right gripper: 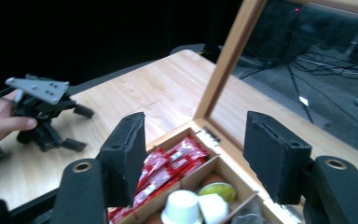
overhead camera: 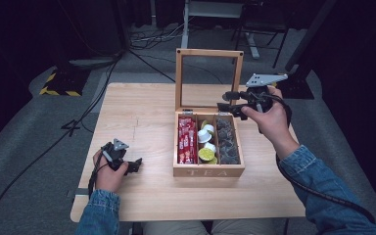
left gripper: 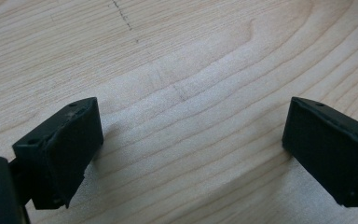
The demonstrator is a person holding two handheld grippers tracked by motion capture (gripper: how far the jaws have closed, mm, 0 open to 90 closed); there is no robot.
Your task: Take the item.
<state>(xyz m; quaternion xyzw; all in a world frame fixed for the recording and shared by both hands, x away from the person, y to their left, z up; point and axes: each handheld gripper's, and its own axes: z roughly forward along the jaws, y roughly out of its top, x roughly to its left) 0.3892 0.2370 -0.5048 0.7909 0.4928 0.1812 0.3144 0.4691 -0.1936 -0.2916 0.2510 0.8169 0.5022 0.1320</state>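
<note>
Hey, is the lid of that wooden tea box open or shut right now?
Open. The lid stands upright behind the tea box, leaving the red sachets, creamer cups and dark tea bags uncovered.

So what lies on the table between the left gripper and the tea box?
Nothing: in the high view, bare table separates the left gripper from the tea box.

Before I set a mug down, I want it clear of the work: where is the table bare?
Bare table runs from the tea box across to the left edge, above the left hand-held gripper, and along the near edge below the box. It is crowded at the box's back right corner, where the right hand-held gripper hovers.
</note>
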